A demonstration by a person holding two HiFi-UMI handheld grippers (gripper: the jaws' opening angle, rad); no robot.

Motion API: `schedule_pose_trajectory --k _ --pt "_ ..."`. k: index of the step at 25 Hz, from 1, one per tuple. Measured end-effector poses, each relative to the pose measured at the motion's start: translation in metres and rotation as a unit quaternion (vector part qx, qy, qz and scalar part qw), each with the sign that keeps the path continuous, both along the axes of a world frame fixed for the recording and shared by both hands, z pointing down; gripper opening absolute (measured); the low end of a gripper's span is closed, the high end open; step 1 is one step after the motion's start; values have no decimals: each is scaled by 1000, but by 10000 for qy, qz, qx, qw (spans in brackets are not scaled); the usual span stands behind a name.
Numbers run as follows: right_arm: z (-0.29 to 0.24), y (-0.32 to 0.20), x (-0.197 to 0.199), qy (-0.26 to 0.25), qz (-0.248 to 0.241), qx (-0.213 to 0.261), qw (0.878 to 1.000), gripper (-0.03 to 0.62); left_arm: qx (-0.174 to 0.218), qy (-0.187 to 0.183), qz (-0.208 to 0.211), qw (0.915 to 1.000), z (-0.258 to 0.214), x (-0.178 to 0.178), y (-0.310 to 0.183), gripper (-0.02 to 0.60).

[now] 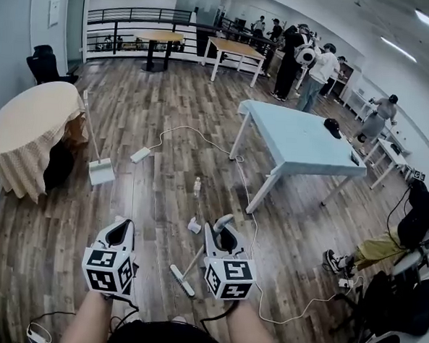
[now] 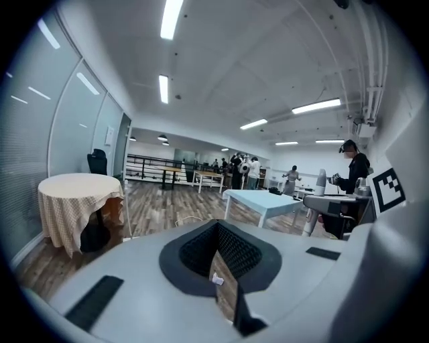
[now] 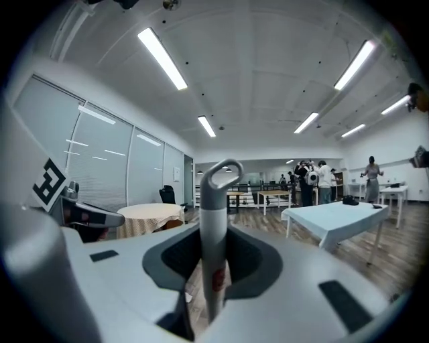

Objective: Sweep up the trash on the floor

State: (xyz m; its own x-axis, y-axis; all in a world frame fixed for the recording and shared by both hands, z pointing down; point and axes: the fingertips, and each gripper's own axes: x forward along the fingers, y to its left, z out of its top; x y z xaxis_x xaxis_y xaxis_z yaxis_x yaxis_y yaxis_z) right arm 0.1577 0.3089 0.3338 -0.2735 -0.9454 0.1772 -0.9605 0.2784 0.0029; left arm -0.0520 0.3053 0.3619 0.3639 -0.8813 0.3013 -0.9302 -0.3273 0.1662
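Broom [image 1: 182,280] handle is clamped in the right gripper [image 1: 221,238], with its head on the floor near us. We see the left gripper [image 1: 123,228] empty, jaws a slit apart. White trash scrap [image 1: 194,226] lies on the floor just left of the right gripper, and the dustpan [image 1: 101,172] stands well apart by the round table [image 1: 28,130].

1. At left edge of floor [image 1: 168,106]: round table [image 1: 28,130], dustpan [image 1: 101,171] just right of it.
2. Right of centre: rectangular table [image 1: 303,140].
3. Between them: bottle [image 1: 197,186], paper scrap [image 1: 194,226] nearer, broom [image 1: 193,262] nearest.

Bright, even ceiling-strip light; heavy fisheye bending, dark vignetted corners.
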Motion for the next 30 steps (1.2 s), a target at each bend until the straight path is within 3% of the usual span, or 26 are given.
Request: schedule_pose_trajectory --k 10,20,30 --pt "13 -4 -64 307 -563 -94 9979 98 -230 -41 -209 9995 34 -49 28 -6" --pt "6 -44 -131 324 -658 -165 9972 99 -461 290 -909 9944 63 -173 23 -6" --pt "-2 -95 -206 199 -760 -58 9969 98 -509 335 -1187 9911 77 -261 13 -6"
